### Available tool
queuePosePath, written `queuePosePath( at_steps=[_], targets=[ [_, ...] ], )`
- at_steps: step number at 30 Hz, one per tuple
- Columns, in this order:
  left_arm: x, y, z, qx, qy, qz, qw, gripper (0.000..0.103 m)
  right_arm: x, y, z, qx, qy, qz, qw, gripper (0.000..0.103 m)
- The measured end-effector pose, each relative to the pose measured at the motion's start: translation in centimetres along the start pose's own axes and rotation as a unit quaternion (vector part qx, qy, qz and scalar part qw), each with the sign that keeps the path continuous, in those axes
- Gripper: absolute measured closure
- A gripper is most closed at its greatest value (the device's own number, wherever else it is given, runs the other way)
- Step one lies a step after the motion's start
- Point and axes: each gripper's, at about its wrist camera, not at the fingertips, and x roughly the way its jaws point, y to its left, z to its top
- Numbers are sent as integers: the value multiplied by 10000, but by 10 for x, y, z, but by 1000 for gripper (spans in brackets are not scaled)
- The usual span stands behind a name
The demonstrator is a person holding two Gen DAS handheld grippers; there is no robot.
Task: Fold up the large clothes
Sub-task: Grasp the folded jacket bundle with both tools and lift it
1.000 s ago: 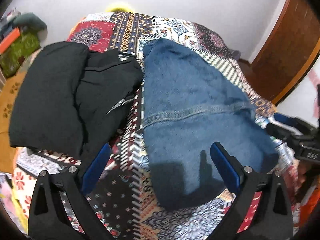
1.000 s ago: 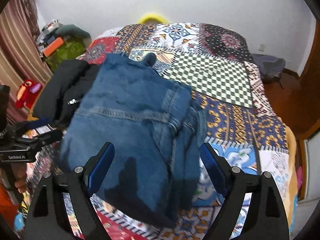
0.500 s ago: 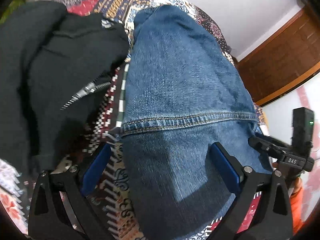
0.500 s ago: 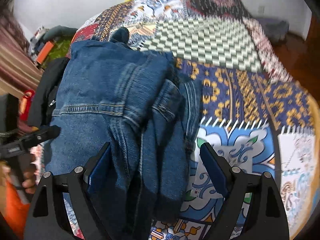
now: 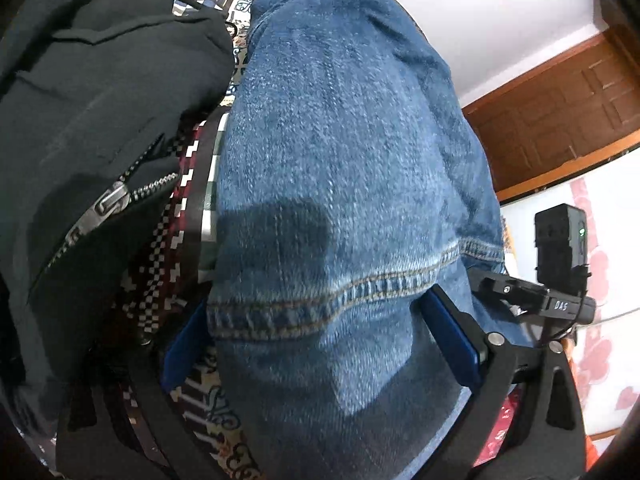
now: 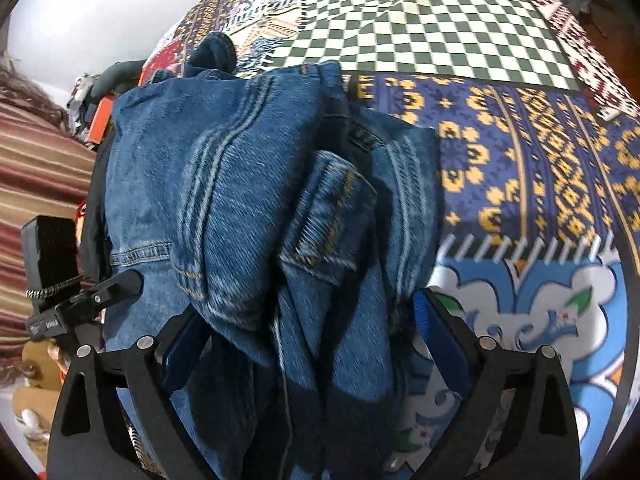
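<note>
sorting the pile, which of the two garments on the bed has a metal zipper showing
The black jacket, lying left of the blue jeans in the left wrist view. Its silver zipper runs across dark fabric; the jeans show only tan stitched seams.

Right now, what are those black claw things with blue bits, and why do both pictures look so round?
They are two grabbing tools a person holds, one in each hand. A small wide-eyed camera rides on each tool, so everything bulges. One picture looks along the left gripper, the other along the right gripper. Blue jeans lie folded on a patterned bedspread, beside a black zip jacket. Both jaws straddle the jeans; the right ones are opening. Nothing is squeezed yet.
</note>
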Motion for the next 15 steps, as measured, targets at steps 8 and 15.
queuePosePath(
  at_steps=[8,15],
  targets=[
    [-6,-16,-2,325,-11,30,9995,29,-4,15,5,-16,67,190,9998,48],
    [-34,-61,7,745,-80,310,9967,57,-36,52,3,-160,-119,96,9998,75]
  ],
)
